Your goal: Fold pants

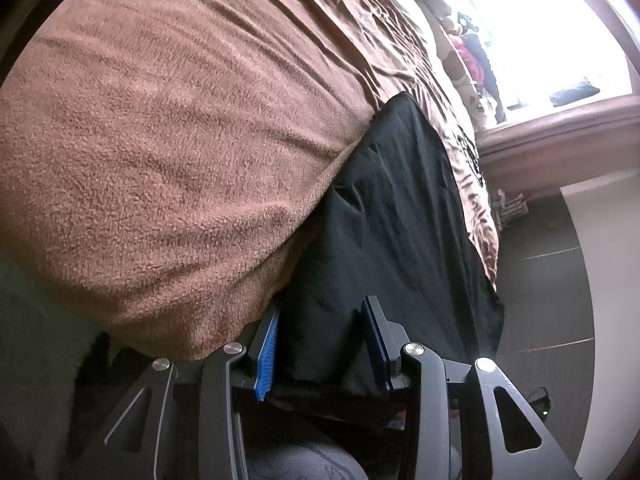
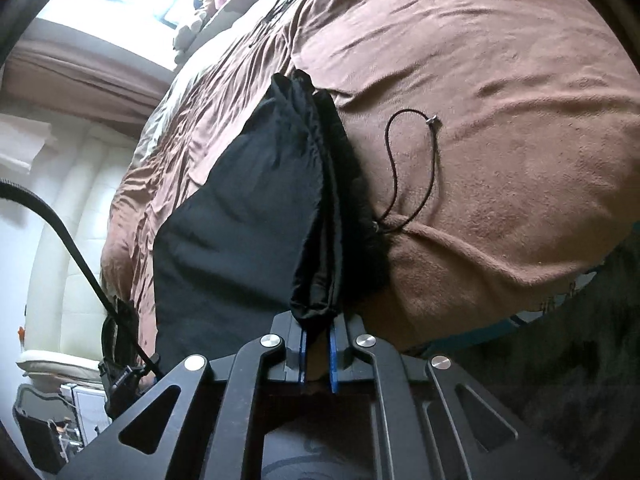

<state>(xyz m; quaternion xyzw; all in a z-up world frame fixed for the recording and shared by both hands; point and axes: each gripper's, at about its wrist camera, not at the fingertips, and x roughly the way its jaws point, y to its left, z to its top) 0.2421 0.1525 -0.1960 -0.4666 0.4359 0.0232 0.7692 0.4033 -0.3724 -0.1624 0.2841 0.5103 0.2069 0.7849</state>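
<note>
The black pants (image 1: 396, 220) lie on a brown fleece blanket (image 1: 168, 128) near the bed's edge. My left gripper (image 1: 324, 312) is open, its blue pads on either side of the pants' near edge. In the right wrist view the pants (image 2: 248, 216) show a bunched waistband with a black drawstring (image 2: 394, 168) looping onto the blanket (image 2: 500, 140). My right gripper (image 2: 318, 330) is shut on the bunched waistband end of the pants.
A patterned brown bedspread (image 1: 464, 128) covers the far side of the bed. A bright window (image 1: 532, 20) is beyond it. Dark tiled floor (image 1: 544, 272) lies beside the bed. A black strap (image 2: 72, 248) hangs at the left of the right wrist view.
</note>
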